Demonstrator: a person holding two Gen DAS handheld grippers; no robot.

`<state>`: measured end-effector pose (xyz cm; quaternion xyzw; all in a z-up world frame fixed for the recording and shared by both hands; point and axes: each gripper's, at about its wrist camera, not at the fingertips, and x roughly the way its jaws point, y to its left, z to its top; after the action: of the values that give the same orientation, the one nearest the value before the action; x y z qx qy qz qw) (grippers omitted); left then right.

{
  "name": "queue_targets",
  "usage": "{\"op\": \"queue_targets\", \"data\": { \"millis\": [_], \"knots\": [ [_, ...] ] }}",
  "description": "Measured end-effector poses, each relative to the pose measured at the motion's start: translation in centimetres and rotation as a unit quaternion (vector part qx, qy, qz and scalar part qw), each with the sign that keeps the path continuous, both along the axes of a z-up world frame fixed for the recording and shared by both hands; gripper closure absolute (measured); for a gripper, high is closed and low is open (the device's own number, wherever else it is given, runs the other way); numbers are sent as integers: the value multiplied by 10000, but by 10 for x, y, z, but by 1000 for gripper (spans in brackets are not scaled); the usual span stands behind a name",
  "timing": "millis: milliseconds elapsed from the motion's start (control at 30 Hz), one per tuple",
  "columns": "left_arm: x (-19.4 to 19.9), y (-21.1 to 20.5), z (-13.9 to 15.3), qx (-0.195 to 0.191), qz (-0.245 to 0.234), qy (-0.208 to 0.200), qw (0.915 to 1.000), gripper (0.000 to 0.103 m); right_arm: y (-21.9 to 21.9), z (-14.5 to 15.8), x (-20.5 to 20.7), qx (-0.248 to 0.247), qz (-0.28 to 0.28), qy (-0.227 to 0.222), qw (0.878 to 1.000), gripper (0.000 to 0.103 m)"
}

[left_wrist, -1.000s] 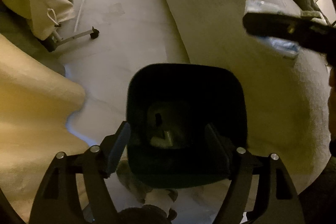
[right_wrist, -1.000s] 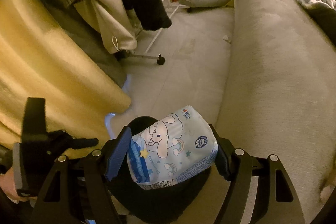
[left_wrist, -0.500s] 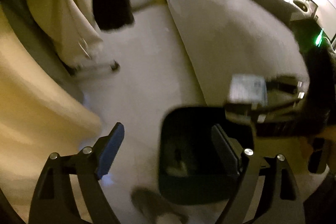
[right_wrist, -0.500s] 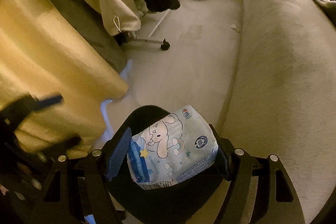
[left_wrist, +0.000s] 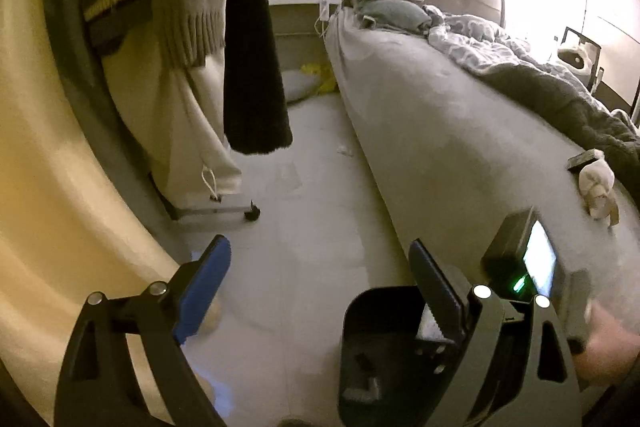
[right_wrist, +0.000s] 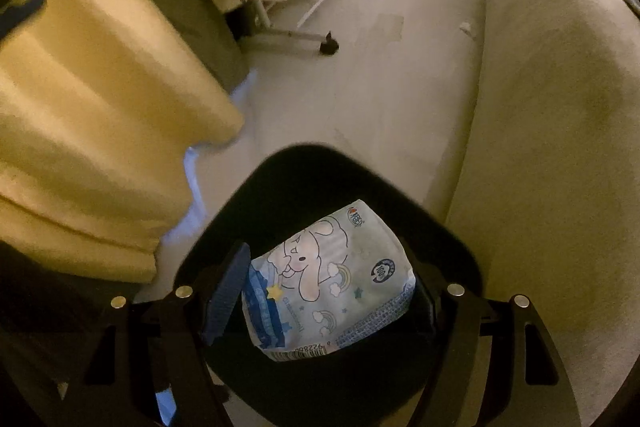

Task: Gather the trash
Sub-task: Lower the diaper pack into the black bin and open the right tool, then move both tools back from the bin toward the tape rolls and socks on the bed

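Here, in the left wrist view, the left claw has just been opening and stands spread with nothing between its jaws, the black bin just below its right jaw. In the right wrist view, the right claw pinches the cartoon-printed packet directly above the bin, apparently poised to drop it in.

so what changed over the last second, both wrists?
The left hand-held gripper has just been opening, with nothing between its jaws, and its view has swung up from the black bin to take in the bed. The right hand-held gripper dropped closer over the bin, which now fills more of its view. Unchanged: it still clamps the cartoon tissue pack.
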<state>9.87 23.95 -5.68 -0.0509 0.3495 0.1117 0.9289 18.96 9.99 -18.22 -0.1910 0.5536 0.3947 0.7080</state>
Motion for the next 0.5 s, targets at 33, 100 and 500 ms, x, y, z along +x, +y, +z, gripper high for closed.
{"op": "queue_targets", "data": {
  "millis": [33,100,500],
  "knots": [
    [0,0,4,-60,-8,-70,10000,6,0,-2,-2,-36,18,1,10000,30],
    [0,0,11,-146,-34,-184,9997,5,0,-6,-6,-111,64,10,9999,30],
    [-3,-17,43,130,-96,-781,9968,3,-12,23,-10,95,88,-406,9991,12]
  ]
}}
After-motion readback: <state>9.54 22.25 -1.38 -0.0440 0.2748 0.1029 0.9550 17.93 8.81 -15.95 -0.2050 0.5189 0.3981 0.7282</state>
